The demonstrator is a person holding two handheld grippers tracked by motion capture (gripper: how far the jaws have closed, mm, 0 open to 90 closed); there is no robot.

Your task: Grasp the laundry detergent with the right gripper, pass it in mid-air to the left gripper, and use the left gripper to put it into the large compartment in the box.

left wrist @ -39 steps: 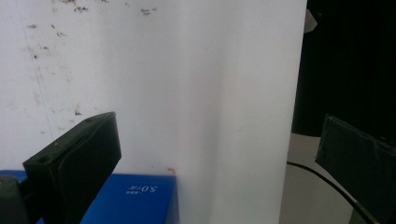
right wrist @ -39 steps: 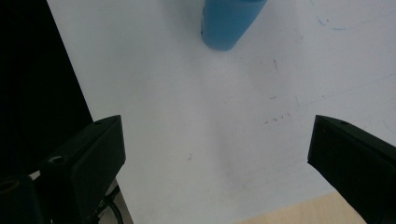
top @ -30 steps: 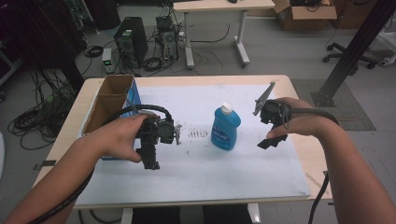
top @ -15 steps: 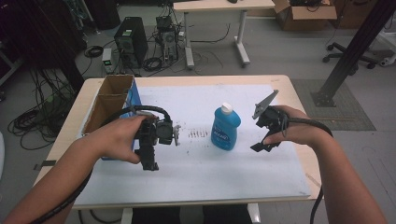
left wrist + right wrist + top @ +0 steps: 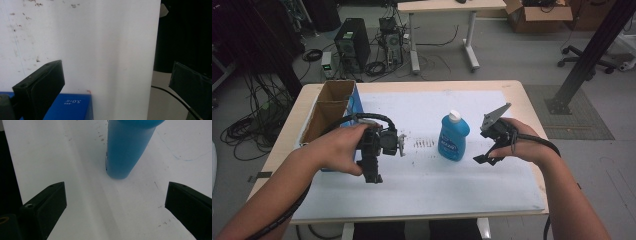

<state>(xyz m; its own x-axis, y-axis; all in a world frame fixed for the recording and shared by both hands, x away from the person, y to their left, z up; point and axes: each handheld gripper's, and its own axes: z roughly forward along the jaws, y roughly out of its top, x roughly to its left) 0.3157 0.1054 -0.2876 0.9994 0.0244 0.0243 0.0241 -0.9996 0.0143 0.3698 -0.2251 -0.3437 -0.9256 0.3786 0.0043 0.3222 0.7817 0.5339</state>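
Right claw (image 5: pixel 486 154) jaws wide, empty — lined up on upright blue plastic bottle with white cap (image 5: pixel 453 136). Likely grasp next: centre body, close square. Left claw (image 5: pixel 373 172) wide, empty, over white surface (image 5: pixel 422 185).

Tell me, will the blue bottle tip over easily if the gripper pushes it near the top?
Probably: the blue bottle stands upright, tall over a narrow base. Its smooth plastic may slide on the white table cover.
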